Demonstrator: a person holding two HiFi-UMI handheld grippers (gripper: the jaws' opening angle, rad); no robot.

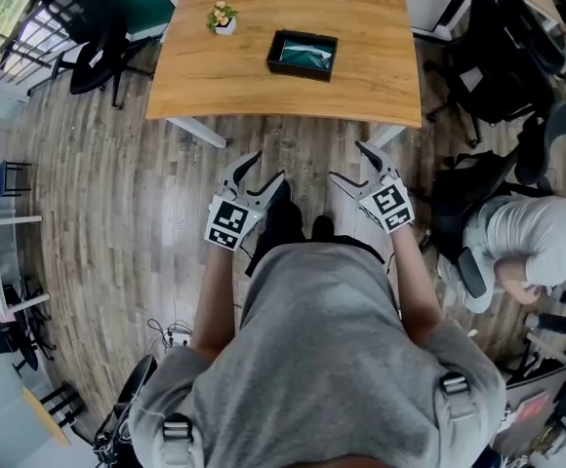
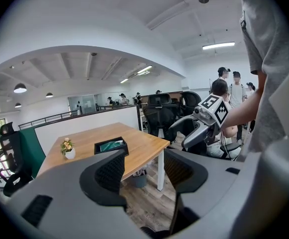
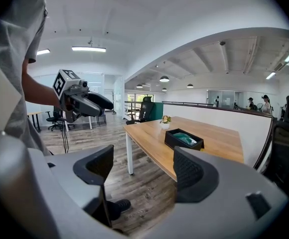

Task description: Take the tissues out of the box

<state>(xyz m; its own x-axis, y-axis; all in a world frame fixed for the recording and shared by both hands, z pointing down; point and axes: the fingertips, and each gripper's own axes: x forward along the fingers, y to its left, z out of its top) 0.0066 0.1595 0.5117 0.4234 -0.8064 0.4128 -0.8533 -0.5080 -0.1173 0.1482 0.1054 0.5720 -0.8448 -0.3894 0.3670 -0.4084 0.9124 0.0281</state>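
A black open box (image 1: 303,54) with teal-wrapped tissues inside lies on the wooden table (image 1: 361,27), near its middle. I stand back from the table's front edge with both grippers held over the floor, well short of the box. My left gripper (image 1: 268,167) is open and empty, and so is my right gripper (image 1: 346,161). In the left gripper view the box (image 2: 111,146) shows far beyond the open jaws of the left gripper (image 2: 144,171), with the right gripper (image 2: 178,137) alongside. In the right gripper view the box (image 3: 184,139) lies past the right gripper (image 3: 142,171).
A small white pot of flowers (image 1: 222,18) stands on the table left of the box. Black office chairs (image 1: 98,57) stand left of the table, and more are to its right. A person (image 1: 527,242) sits at the right. A bin (image 2: 139,178) is under the table.
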